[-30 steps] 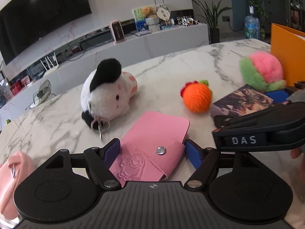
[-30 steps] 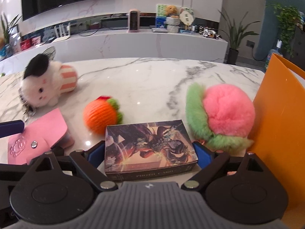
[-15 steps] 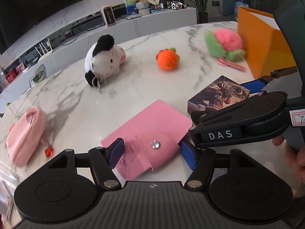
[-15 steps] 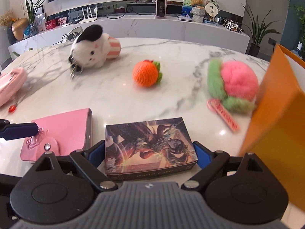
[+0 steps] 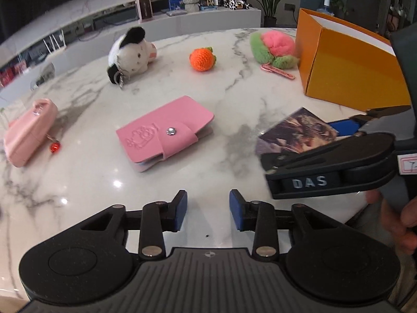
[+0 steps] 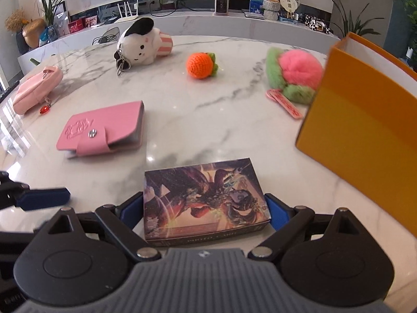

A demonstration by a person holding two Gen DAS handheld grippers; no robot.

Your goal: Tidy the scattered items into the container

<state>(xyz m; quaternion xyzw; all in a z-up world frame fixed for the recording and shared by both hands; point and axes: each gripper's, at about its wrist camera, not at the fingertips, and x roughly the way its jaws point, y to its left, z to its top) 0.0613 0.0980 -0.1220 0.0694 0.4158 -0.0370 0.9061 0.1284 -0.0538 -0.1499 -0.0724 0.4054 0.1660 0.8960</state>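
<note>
**Card box gripped, pink wallet left lying on the marble**

Far left on the white marble tabletop (image 6: 182, 109) lies a soft pink zip pouch (image 6: 36, 90) with a small red bead charm. Next along rests the flat pink leather card wallet with a metal snap (image 5: 166, 131), out in the open and well ahead of the left hand-held gripper (image 5: 207, 210). That gripper has nothing between its blue pads (image 5: 180, 211); its jaws stand at a moderate gap and are closing on empty air above the marble.

Behind the wallet, toward the far edge, lies a white plush animal keychain with a black tuft (image 6: 140, 44), and to its right a crocheted orange ball with green leaves (image 6: 200, 65).

Near the middle front, the right hand-held gripper (image 6: 206, 208) holds a rectangular box printed with dark fantasy artwork (image 6: 204, 198), one blue pad pressed to each short side. Whether the box sits on the marble or just above it, I cannot tell.

Further right lies a fluffy pink-and-green pompom (image 6: 297, 75) with a pink tag strip (image 6: 284, 104) trailing from it, just beside the tall open orange cardboard container (image 6: 365, 120) at the right edge. From the left camera, fingers of a person's hand (image 5: 398, 221) show on the right tool's handle.
</note>
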